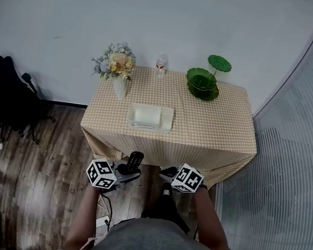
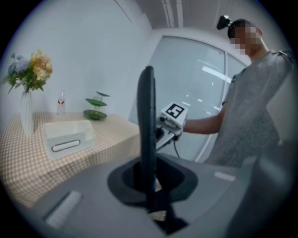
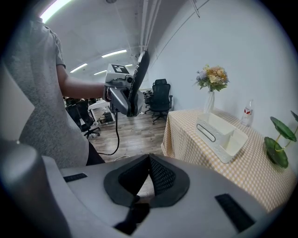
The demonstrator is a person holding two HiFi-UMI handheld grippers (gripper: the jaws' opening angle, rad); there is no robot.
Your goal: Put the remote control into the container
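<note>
My left gripper (image 1: 129, 172) is shut on a black remote control (image 1: 134, 162), held in front of the table's near edge; in the left gripper view the remote control (image 2: 147, 125) stands upright between the jaws. The white container (image 1: 151, 117) sits on the checked table (image 1: 213, 129), left of centre; the container (image 2: 65, 136) also shows ahead and left of the left gripper, and the container (image 3: 222, 134) lies to the right gripper's right. My right gripper (image 1: 167, 174) is shut with nothing in it, beside the left one; its jaws (image 3: 148, 173) meet.
A vase of flowers (image 1: 116, 67) stands at the table's back left, a small bottle (image 1: 161, 65) behind the container, and a green tiered dish (image 1: 205, 81) at the back right. Office chairs (image 1: 1, 97) stand on the wooden floor to the left. A curved glass wall (image 1: 289, 169) runs along the right.
</note>
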